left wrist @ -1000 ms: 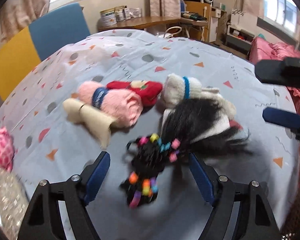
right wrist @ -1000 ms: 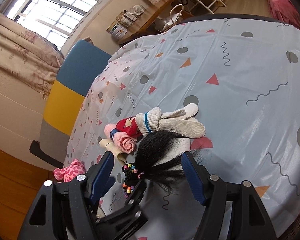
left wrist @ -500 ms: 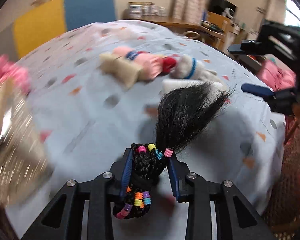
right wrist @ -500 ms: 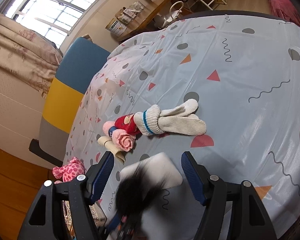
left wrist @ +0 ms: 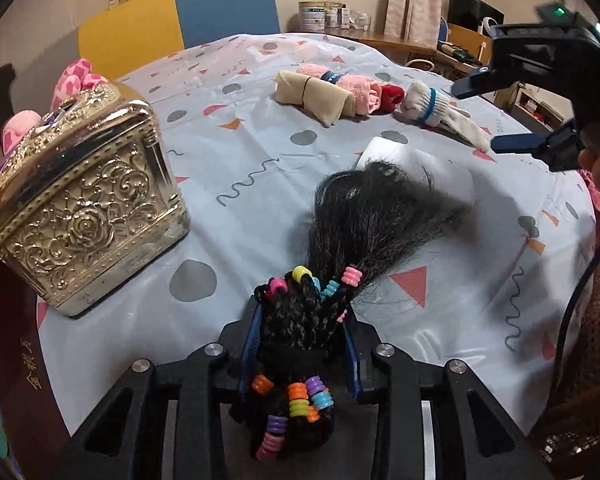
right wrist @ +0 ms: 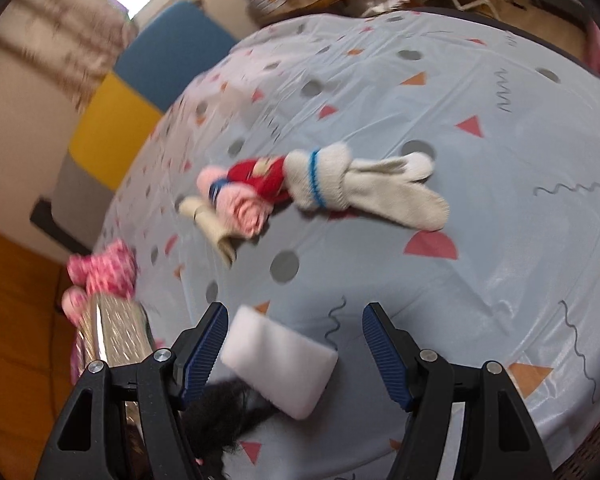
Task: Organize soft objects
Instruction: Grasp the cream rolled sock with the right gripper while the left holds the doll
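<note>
Left gripper (left wrist: pixel 302 332) clamps the beaded black hairpiece (left wrist: pixel 364 216) (loose end fanned); right gripper (right wrist: pixel 292 344) stands open above the white sponge (right wrist: pixel 280 364).

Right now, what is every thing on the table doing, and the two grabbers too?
Left gripper: shut on the black hairpiece.
Black hairpiece: held by its beaded braids.
Right gripper: open, holding nothing.
White sponge: lying flat, between the open fingers, untouched.
Gold box: lid closed.
White socks: lying flat.
Pink towel roll: rolled up, banded.
</note>
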Demonstrator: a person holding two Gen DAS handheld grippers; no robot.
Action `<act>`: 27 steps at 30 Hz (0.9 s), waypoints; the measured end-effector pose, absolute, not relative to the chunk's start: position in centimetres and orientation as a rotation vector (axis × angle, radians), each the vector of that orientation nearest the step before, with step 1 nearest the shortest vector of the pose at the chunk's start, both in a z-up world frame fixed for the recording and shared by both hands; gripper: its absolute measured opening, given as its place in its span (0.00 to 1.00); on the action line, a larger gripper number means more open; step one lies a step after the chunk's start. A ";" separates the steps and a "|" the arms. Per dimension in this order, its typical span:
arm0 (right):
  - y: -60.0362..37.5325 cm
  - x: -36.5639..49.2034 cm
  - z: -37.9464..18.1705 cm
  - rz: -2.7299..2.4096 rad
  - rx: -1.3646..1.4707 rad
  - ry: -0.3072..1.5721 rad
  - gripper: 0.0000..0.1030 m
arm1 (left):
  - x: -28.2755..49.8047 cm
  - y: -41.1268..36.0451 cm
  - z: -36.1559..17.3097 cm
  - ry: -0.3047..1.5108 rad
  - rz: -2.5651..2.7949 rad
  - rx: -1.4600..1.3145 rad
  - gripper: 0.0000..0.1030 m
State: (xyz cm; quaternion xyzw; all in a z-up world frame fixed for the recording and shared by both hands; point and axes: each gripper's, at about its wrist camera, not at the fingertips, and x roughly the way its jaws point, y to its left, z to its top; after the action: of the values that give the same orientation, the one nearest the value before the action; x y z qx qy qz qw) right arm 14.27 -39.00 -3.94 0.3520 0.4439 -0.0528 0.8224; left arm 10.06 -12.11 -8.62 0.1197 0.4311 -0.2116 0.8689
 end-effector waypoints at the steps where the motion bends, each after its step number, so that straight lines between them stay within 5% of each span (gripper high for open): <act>1: -38.5 14.6 -3.9 -0.105 0.712 0.961 0.69 | 10.1 -12.1 -8.6 0.902 -0.444 0.253 0.34; 13: -31.5 22.5 -1.5 0.086 0.267 1.005 0.68 | 9.7 -12.0 -8.3 0.884 -0.450 0.250 0.34; 16: -29.8 25.6 -1.4 0.102 0.205 0.991 0.55 | 9.7 -11.6 -8.3 0.881 -0.461 0.231 0.34; 21: -27.8 31.3 -2.9 0.069 0.087 1.009 0.55 | 9.6 -11.0 -8.4 0.873 -0.473 0.193 0.34; 24: -27.0 33.6 -5.5 0.048 0.027 1.109 0.21 | 9.5 -10.8 -8.4 0.870 -0.476 0.187 0.34; 27: -26.1 33.9 -7.0 0.046 -0.039 1.129 0.15 | 9.5 -10.5 -8.5 0.867 -0.490 0.178 0.35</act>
State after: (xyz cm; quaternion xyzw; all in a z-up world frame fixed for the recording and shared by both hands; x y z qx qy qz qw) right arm 33.86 -26.10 -6.96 -0.0186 0.5348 0.0220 0.8445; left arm 9.48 -10.51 -8.47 0.0853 0.4153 -0.2347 0.8748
